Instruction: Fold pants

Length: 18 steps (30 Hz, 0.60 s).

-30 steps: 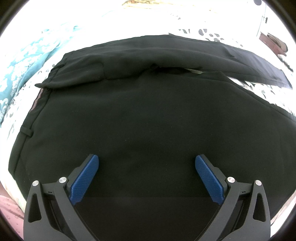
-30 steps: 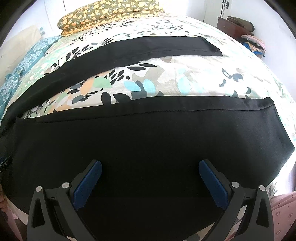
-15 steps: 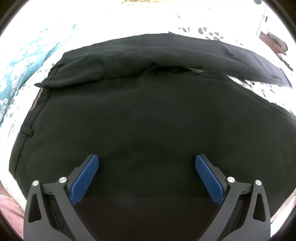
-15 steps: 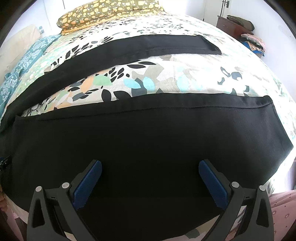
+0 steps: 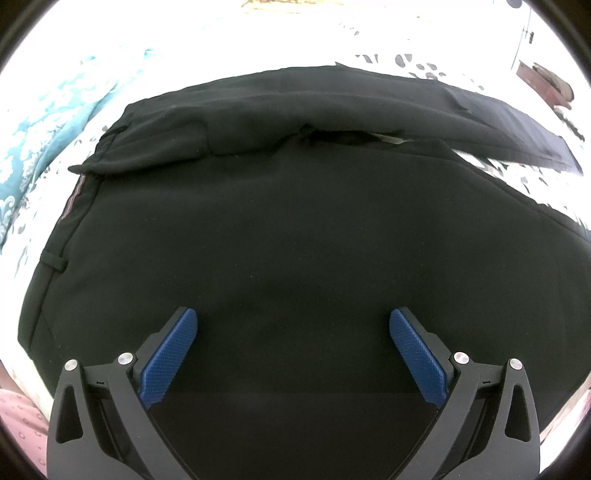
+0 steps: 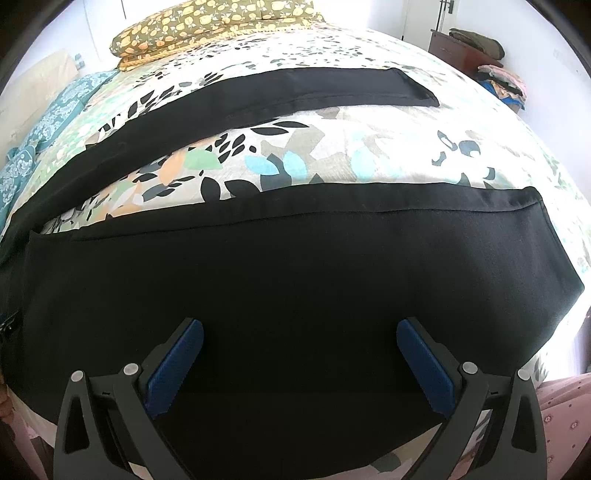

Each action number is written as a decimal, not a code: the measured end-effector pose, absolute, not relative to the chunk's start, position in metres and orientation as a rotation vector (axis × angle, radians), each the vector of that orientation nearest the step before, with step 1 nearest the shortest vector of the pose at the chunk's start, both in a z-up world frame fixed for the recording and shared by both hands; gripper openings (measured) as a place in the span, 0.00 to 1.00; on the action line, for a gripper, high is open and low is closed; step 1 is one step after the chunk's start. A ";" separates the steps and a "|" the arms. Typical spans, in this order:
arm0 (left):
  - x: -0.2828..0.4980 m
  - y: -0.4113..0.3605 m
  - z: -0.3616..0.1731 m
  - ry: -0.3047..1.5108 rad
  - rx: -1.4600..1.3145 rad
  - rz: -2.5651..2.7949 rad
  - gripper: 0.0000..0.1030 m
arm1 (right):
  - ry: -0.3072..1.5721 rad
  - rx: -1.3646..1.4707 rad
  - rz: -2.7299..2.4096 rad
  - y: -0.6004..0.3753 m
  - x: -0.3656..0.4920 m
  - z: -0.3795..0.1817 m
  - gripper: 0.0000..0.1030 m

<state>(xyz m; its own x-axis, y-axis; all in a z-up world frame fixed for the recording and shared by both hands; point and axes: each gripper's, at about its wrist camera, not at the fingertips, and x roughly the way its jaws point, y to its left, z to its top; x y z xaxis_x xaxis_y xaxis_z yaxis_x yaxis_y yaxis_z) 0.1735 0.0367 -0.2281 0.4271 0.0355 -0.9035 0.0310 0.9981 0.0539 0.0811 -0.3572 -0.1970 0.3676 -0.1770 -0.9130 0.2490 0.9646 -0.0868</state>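
Note:
Black pants (image 5: 288, 229) lie spread on a bed with a leaf-patterned sheet (image 6: 332, 155). The left wrist view shows the waist end, with the waistband and a belt loop at the left and a fold of cloth across the top. My left gripper (image 5: 293, 325) hangs open just above the seat of the pants, nothing between its blue pads. In the right wrist view the near leg (image 6: 295, 280) fills the lower half and the far leg (image 6: 280, 96) runs apart from it across the bed. My right gripper (image 6: 300, 334) is open over the near leg, holding nothing.
A yellow patterned pillow (image 6: 214, 26) sits at the head of the bed and a teal patterned cloth (image 6: 44, 125) lies along the left side. A wooden cabinet (image 6: 461, 51) with piled clothes stands at the far right. Pink fabric (image 6: 565, 417) shows at the lower right.
The right wrist view has crept slightly closer and lower over the near leg. The left gripper and the pants are unchanged.

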 end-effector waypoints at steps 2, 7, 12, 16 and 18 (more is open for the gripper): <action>0.173 0.037 -0.228 1.129 0.067 0.002 1.00 | 1.163 0.070 -0.274 -0.357 0.081 -0.197 1.00; 0.171 0.037 -0.228 1.122 0.067 0.001 1.00 | 1.160 0.068 -0.269 -0.357 0.081 -0.197 1.00; 0.171 0.036 -0.227 1.119 0.067 0.001 1.00 | 1.155 0.062 -0.262 -0.355 0.080 -0.196 1.00; 0.166 0.038 -0.218 1.083 0.041 0.022 0.99 | 1.143 0.143 -0.237 -0.362 0.081 -0.185 1.00; 0.161 0.038 -0.206 1.022 0.030 0.038 0.99 | 1.084 0.232 -0.210 -0.368 0.078 -0.175 1.00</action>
<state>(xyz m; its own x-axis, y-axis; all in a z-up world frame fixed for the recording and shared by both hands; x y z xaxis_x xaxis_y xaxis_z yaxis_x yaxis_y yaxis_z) 0.1611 0.0380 -0.2064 0.5208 0.0458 -0.8524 -0.0176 0.9989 0.0429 0.0778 -0.3685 -0.1754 0.4521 -0.0550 -0.8903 0.2809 0.9561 0.0836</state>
